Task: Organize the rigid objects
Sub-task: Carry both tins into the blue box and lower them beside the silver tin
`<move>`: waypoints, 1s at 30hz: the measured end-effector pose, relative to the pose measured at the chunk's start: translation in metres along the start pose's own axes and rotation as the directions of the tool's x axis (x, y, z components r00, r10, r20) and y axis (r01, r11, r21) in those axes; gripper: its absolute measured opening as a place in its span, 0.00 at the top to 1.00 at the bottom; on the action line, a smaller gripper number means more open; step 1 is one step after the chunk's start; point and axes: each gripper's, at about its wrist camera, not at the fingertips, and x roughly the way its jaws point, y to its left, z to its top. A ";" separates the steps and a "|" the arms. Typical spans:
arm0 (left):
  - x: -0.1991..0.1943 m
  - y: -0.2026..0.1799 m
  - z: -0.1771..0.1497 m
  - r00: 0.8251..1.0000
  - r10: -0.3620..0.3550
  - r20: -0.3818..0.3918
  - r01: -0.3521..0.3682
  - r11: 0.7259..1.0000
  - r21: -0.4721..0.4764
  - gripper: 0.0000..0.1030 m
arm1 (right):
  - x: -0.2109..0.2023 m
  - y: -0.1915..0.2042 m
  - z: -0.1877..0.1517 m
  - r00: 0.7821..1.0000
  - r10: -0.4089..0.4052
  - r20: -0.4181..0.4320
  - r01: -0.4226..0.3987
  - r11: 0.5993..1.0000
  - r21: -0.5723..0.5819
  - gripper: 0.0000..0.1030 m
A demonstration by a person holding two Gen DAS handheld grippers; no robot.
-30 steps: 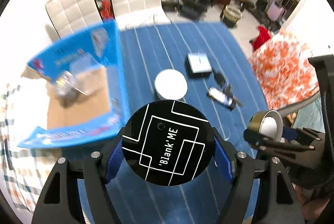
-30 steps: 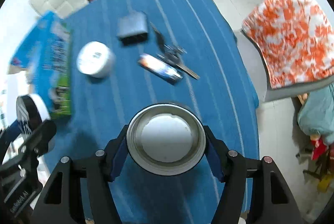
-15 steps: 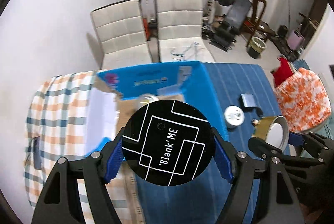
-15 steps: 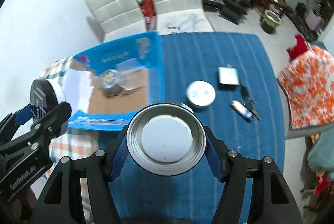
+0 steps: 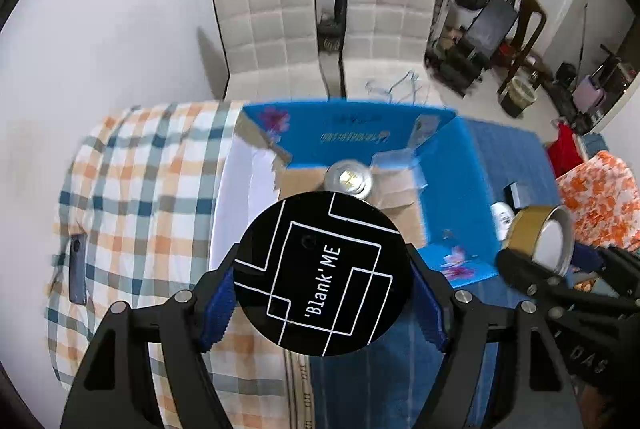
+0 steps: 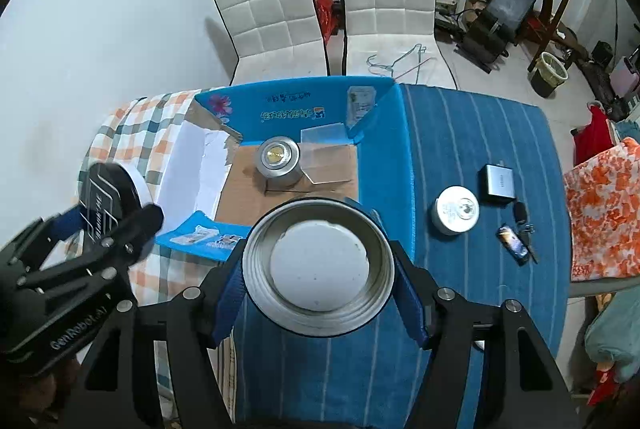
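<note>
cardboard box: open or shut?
Open. The cardboard box has its flaps folded out, and a silver tin stands on its bare brown floor.

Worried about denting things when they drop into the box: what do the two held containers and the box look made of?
Can in the right gripper: likely metal, ridged silvery rim. Black jar in the left gripper: glossy printed lid, material unclear. Box: printed cardboard, brown floor.

My black round tin [image 5: 322, 279] hides the near part of the blue box [image 5: 456, 165] floor. My metal can [image 6: 319, 261] covers the box's near wall. Box print [image 6: 288, 114] too small to read. Small dark items [image 6: 518, 235] right of the box: can't identify.
</note>
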 end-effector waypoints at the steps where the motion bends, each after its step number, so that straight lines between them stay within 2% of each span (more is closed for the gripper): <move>1: 0.014 0.006 0.002 1.000 0.001 -0.020 -0.001 1.000 -0.008 0.29 | 0.007 0.000 0.002 1.000 -0.007 -0.004 0.007 1.000 0.001 0.34; 5: 0.075 0.028 0.013 0.992 0.007 -0.123 -0.011 0.999 -0.034 0.29 | 0.068 -0.003 0.017 0.997 -0.010 -0.082 0.013 0.999 0.037 0.34; 6: 0.089 0.031 0.017 0.990 0.015 -0.141 -0.020 0.999 -0.031 0.29 | 0.084 -0.006 0.020 0.996 -0.027 -0.085 0.031 0.999 0.044 0.34; 9: 0.121 0.032 0.029 0.984 0.026 -0.175 -0.028 1.000 -0.007 0.29 | 0.136 -0.011 0.031 0.986 -0.032 -0.166 0.046 0.996 0.079 0.34; 13: 0.166 0.033 0.045 0.967 0.019 -0.256 -0.019 1.000 0.005 0.29 | 0.183 -0.016 0.041 0.973 -0.055 -0.225 0.081 0.991 0.109 0.34; 15: 0.185 0.035 0.051 0.960 0.039 -0.277 -0.037 0.999 0.013 0.29 | 0.203 -0.019 0.044 0.964 -0.054 -0.259 0.089 0.988 0.127 0.34; 18: 0.207 0.035 0.058 0.952 0.057 -0.299 -0.052 0.998 0.025 0.28 | 0.222 -0.019 0.046 0.954 -0.058 -0.293 0.101 0.986 0.134 0.34; 20: 0.212 0.030 0.063 0.951 0.094 -0.296 -0.078 0.995 0.066 0.28 | 0.234 -0.018 0.048 0.947 -0.066 -0.314 0.111 0.985 0.128 0.34; 23: 0.218 0.022 0.071 0.952 0.063 -0.299 -0.045 0.997 0.067 0.28 | 0.250 -0.019 0.048 0.938 -0.076 -0.339 0.123 0.985 0.121 0.34; 26: 0.227 0.019 0.074 0.950 0.073 -0.305 -0.052 0.996 0.078 0.28 | 0.263 -0.022 0.048 0.927 -0.077 -0.367 0.131 0.984 0.124 0.34; 30: 0.231 0.022 0.078 0.950 0.022 -0.311 -0.011 0.999 0.036 0.28 | 0.279 -0.030 0.050 0.920 -0.081 -0.382 0.142 0.981 0.133 0.33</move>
